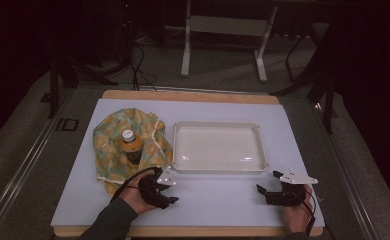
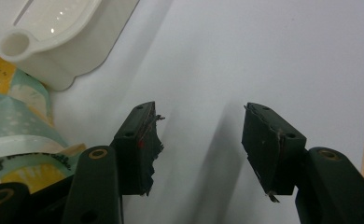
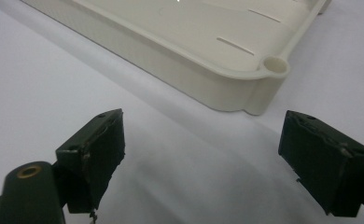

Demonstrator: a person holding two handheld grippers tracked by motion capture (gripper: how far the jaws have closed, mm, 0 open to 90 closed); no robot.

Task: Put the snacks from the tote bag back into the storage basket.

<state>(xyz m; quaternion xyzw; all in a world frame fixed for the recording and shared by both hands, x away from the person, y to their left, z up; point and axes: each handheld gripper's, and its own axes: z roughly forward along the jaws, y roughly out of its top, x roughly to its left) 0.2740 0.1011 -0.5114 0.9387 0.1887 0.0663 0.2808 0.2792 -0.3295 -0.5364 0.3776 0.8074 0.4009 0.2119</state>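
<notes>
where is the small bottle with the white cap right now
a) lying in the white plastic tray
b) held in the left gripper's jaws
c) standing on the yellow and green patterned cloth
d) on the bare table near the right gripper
c: the small bottle with the white cap stands upright on the yellow and green patterned cloth, left of the white plastic tray, which has nothing in it.

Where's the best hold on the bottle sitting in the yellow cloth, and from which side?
Take the bottle at its neck, just under the white cap, coming from above with the left tongs. It looks upright, and the cloth bunches round its body, so likely only the top is free.
</notes>
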